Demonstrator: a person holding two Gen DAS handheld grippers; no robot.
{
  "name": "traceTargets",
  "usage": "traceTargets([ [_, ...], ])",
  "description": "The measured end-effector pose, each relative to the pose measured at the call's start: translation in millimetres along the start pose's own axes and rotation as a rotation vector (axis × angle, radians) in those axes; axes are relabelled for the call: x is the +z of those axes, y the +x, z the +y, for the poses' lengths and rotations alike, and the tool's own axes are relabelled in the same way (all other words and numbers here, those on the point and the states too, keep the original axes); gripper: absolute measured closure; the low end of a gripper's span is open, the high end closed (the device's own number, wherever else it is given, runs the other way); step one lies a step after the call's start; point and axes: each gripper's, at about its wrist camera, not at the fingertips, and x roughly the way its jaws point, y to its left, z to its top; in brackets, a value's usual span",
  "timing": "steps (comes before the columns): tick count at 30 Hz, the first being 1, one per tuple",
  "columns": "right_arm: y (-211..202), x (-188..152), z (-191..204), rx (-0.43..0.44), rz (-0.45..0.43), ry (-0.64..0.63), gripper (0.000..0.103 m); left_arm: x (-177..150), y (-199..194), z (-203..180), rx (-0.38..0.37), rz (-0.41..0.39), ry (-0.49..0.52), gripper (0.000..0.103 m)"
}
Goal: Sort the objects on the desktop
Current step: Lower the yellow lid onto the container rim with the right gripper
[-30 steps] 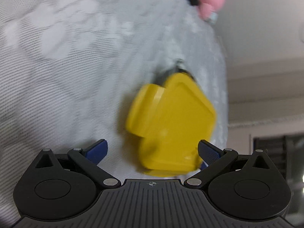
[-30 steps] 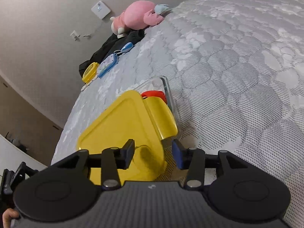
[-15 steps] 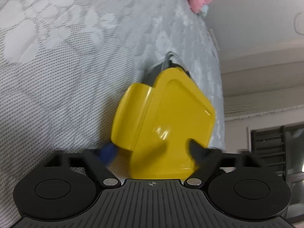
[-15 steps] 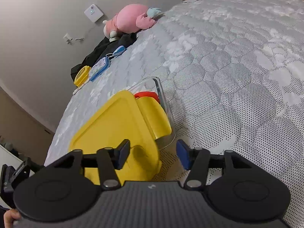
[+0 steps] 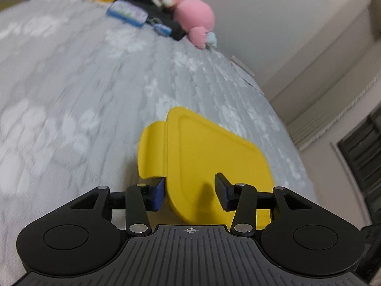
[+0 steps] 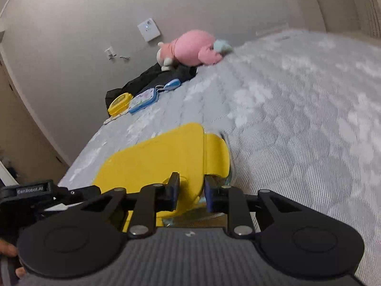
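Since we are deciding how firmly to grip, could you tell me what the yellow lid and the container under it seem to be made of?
The yellow lid looks like smooth moulded plastic: uniform colour, soft sheen, rounded flap. The container beneath appears clear, glass or hard plastic; its transparent rim shows, though I cannot tell which.
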Motion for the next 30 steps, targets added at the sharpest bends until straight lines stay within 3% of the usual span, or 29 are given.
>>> traceTargets([
  [3,9.5,3.1,2.5,-0.065,-0.006,-0.073,0.083,5.3,11.3,-8.5,0.044,-0.025,0.066,0.056],
  [9,31.8,6.7,3.4,-0.124,-0.02,-0.139,0.085,6.3,25.9,-1.0,0.073,0.032,0.038,0.055],
  [14,39.1,7.6,-7.1,-0.126,-0.03,-0.105,0.082,5.2,19.9,3.2,0.06,0.089,-0.01,0.049],
  [16,42.2,8.8,-12.4,-0.116,-0.027,-0.073,0.077,3.9,20.5,4.8,0.073,0.107,-0.019,0.048],
  [19,42.3,13.0,-19.3,-0.105,-0.039,-0.045,0.077,9.3,16.2,17.6,0.091,0.081,-0.092,0.046],
  [21,35.8,18.5,-29.4,-0.111,-0.067,0.034,0.071,15.9,6.9,30.1,0.092,0.03,-0.158,0.037],
  [22,31.9,20.9,-36.9,-0.108,-0.077,0.096,0.059,17.5,5.3,33.4,0.09,0.013,-0.17,0.034],
  [24,28.0,21.6,-52.8,-0.083,-0.075,0.227,0.05,20.6,5.0,38.7,0.089,-0.015,-0.186,0.031],
  [27,33.8,16.9,-71.0,-0.054,-0.016,0.377,0.05,20.5,19.4,38.6,0.084,0.002,-0.163,0.031],
  [30,43.2,10.0,-76.7,-0.037,0.034,0.434,0.05,20.4,30.5,37.5,0.086,0.017,-0.14,0.029],
])
